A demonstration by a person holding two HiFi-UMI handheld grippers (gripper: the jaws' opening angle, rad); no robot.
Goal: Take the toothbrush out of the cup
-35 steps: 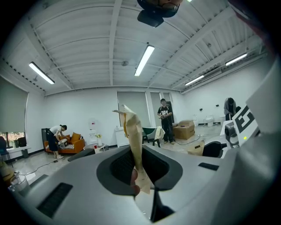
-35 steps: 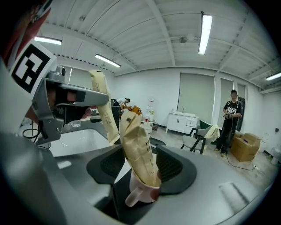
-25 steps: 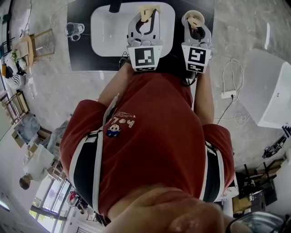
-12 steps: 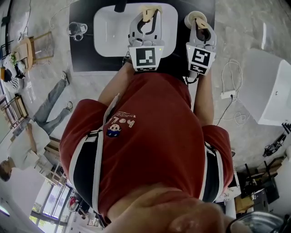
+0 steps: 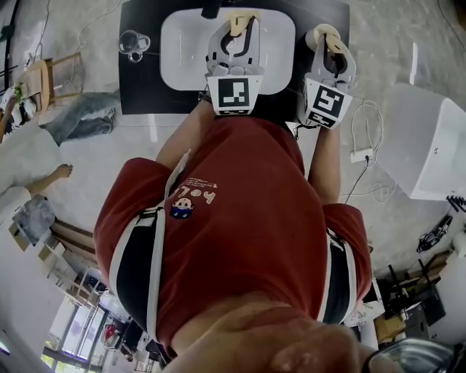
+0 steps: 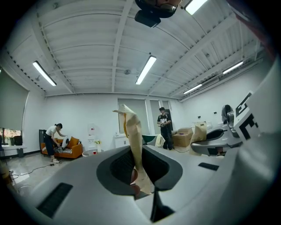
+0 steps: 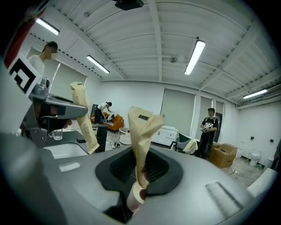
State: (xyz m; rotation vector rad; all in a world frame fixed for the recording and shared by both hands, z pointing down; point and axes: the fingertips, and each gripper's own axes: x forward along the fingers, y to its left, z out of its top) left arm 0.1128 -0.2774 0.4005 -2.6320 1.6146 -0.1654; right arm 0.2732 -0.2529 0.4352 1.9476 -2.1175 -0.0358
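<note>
A clear glass cup (image 5: 135, 44) stands on the black countertop (image 5: 142, 95), left of the white basin (image 5: 182, 51). The same cup (image 7: 55, 133) shows small in the right gripper view. I cannot make out a toothbrush in it. My left gripper (image 5: 238, 16) hovers over the basin, its tan pads (image 6: 131, 132) pressed together with nothing between them. My right gripper (image 5: 328, 33) is held beyond the basin's right end. Its jaws have just been closing, and its pads (image 7: 140, 127) meet on nothing. The left gripper (image 7: 78, 88) also appears in the right gripper view, well apart from the cup.
A white cabinet (image 5: 437, 146) stands on the floor at the right, with a power strip and cable (image 5: 362, 153) beside it. A person lies or crouches on the floor at the left (image 5: 80, 120). Other people and an orange sofa (image 6: 66, 149) are far across the room.
Both grippers have risen, and the right one now leans out to the right. The person on the floor at the left has shifted position.
</note>
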